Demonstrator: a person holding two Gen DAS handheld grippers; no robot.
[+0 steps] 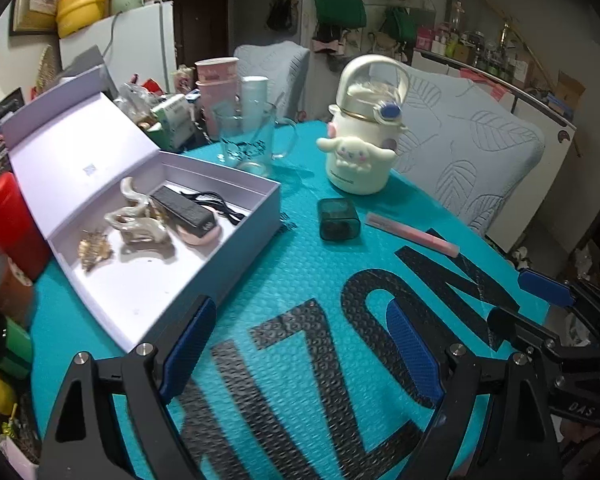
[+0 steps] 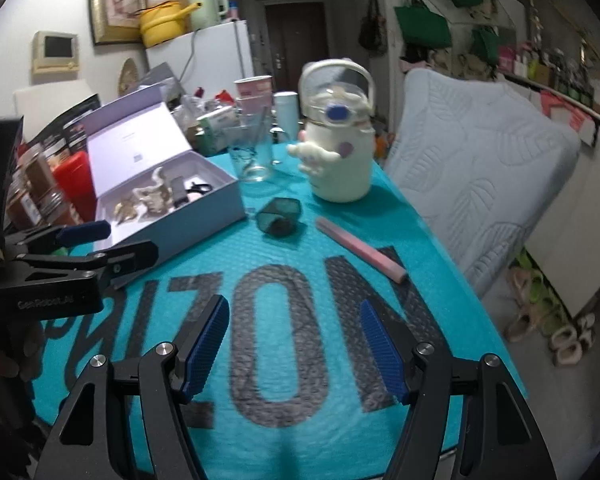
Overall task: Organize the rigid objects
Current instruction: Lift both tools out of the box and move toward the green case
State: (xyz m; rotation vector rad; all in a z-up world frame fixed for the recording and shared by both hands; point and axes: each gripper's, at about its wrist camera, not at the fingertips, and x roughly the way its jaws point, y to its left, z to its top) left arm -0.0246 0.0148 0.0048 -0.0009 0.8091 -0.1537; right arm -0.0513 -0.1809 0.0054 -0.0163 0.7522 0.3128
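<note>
Two grippers: left gripper (image 1: pixel 304 344) and right gripper (image 2: pixel 296 344) both hover above the teal bubble-wrap mat (image 1: pixel 308 288), blue-padded fingers spread wide, holding nothing.
Box: open lavender cardboard box (image 1: pixel 236 236) holds pearly hair claws (image 1: pixel 140 220) and a black bar-shaped device (image 1: pixel 184 208).
Loose items: dark translucent green square case (image 1: pixel 337 219) and pink flat stick (image 1: pixel 412 234) lie apart on the mat, near the cream cartoon-dog water bottle (image 1: pixel 360 136).

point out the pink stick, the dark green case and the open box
pink stick (image 1: pixel 412 234), left wrist view, mid-length
dark green case (image 1: pixel 337 219), left wrist view, top face
open box (image 1: pixel 236 236), left wrist view, front wall
</note>
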